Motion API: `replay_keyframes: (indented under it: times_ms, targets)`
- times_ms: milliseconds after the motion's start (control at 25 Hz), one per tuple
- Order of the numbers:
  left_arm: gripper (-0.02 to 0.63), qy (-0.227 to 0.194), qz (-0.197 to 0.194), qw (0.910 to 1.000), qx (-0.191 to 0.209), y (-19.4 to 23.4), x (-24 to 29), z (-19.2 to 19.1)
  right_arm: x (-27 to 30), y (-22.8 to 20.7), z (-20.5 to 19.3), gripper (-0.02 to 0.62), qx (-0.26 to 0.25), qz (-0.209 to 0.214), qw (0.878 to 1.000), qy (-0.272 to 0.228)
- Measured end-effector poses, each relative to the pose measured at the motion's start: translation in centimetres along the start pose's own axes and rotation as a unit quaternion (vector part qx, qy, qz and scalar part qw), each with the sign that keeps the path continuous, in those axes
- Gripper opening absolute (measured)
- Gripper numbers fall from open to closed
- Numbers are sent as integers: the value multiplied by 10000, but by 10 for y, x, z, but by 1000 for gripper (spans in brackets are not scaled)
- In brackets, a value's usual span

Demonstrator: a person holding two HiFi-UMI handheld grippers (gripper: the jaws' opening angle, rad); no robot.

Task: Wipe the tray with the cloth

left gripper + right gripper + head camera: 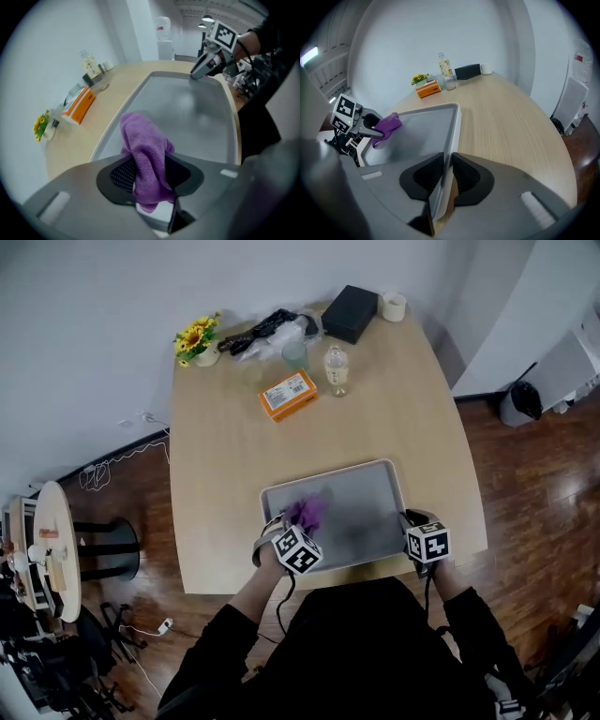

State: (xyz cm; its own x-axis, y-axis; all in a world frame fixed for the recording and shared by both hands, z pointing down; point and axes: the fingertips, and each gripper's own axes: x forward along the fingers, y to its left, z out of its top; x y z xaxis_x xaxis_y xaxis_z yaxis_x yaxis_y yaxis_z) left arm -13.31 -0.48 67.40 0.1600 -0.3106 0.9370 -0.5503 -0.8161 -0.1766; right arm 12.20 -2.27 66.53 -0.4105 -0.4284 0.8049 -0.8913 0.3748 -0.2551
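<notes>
A grey metal tray [361, 486] lies at the near edge of the wooden table. My left gripper [287, 526] is shut on a purple cloth [307, 511] and holds it down on the tray's left part. In the left gripper view the cloth [144, 154] is bunched between the jaws over the tray floor [187, 112]. My right gripper [412, 524] is shut on the tray's right rim; in the right gripper view that rim [456, 123] runs straight between the jaws. The cloth [387, 123] and the left gripper [377, 131] show there at the tray's far side.
At the table's far end stand an orange box [288, 394], a small bottle [337, 369], a glass [294, 354], a black box [349, 313], a white cup [393, 307], a flower pot [199, 340] and a black cable bundle [262, 329]. The table edge runs just below the tray.
</notes>
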Motion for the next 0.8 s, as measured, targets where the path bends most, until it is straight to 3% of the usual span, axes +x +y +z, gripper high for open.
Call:
replay_keyframes:
  times_ms: [120, 280, 440, 520, 640, 800]
  targets:
    - [141, -350, -361, 9968, 621, -29, 15, 66, 1, 0, 1, 64, 21, 62, 10000, -64]
    - [141, -695, -777, 9861, 1294, -67, 29, 150, 2, 1, 2, 67, 79, 186, 9998, -74]
    - [141, -779, -887, 9774, 1754, -96, 36, 196, 0, 1, 0, 67, 196, 262, 9994, -95]
    - [142, -836, -876, 9747, 1881, -102, 37, 207, -2, -1, 1, 67, 190, 268, 9994, -105]
    - [141, -898, -944, 9762, 1733, -101, 34, 202, -4, -5, 1, 67, 173, 264, 9994, -103]
    - [143, -715, -822, 9833, 1458, -88, 21, 148, -3, -9, -1, 69, 113, 258, 9996, -90]
